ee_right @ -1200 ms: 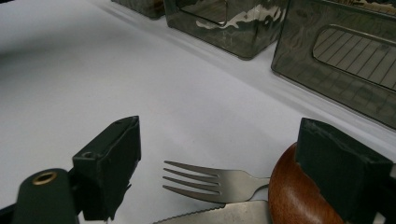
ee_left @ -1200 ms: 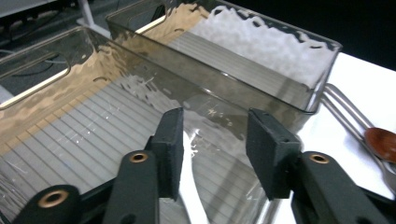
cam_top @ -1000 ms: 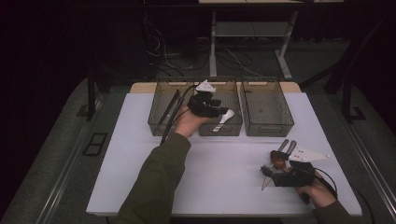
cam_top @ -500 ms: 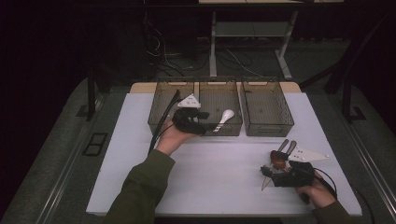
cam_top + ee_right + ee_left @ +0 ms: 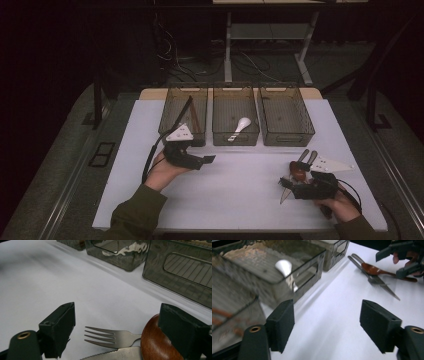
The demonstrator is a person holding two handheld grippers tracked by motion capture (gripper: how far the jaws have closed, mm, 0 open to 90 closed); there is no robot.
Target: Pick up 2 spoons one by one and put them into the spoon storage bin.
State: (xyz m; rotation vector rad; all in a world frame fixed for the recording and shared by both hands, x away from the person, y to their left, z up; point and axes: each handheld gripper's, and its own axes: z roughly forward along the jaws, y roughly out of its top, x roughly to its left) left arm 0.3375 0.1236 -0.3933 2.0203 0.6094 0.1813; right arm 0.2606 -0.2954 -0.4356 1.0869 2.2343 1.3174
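Sorting cutlery into bins is the job as I read it, and I am between items. My white-topped table point(image 5: 235, 200) carries three smoke-tinted clear plastic bins along its far edge: the left bin point(image 5: 172, 107) holds brown sticks, the middle bin point(image 5: 222, 107) holds a white ceramic spoon point(image 5: 239, 128), and the right bin point(image 5: 285, 117) looks bare.

My left gripper point(image 5: 209, 159) hangs over open table just in front of the left and middle bins. Its fingers point(image 5: 280, 325) stand apart with nothing between them and have just been opening. My right gripper point(image 5: 286, 184) sits low at the near right corner, fingers spread with no pad pressing on anything, right over the remaining pile: a brown wooden spoon point(image 5: 156, 345), a steel fork point(image 5: 105, 338) and a serrated steel knife point(image 5: 117, 355), all lying together and touching.

The next move, I judge, calls for one piece to be picked from that pile and carried to a bin. The pieces overlap, so I would want the fingers to close on one handle alone, or its neighbours may drag along.

Room is generous across the middle of the table, with nothing lying between the pile and the bins. The tight spots are the near right table edge beside the pile and the bin rims, which any carried piece must clear before it goes down.
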